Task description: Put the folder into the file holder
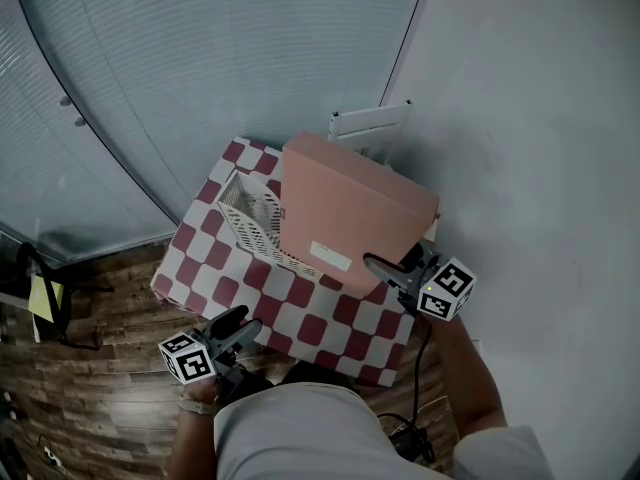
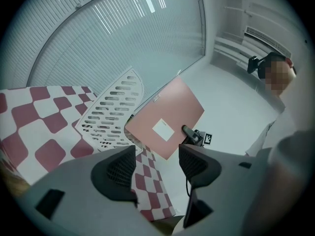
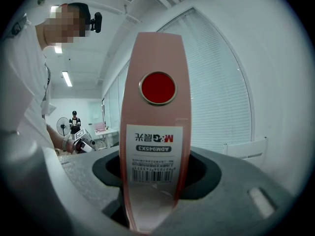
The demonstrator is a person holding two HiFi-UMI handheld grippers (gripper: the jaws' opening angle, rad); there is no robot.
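Jaws of right gripper [image 3: 155, 167] clamp folder [image 3: 156, 63]; own view shows barcode [image 3: 153, 176].

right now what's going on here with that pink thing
A person works two handheld grippers. The right gripper is clamped on the spine of a pink folder, held above the checkered table close to the white mesh file holder. The left gripper is open and empty near the table's front edge. The folder isn't in the holder yet.
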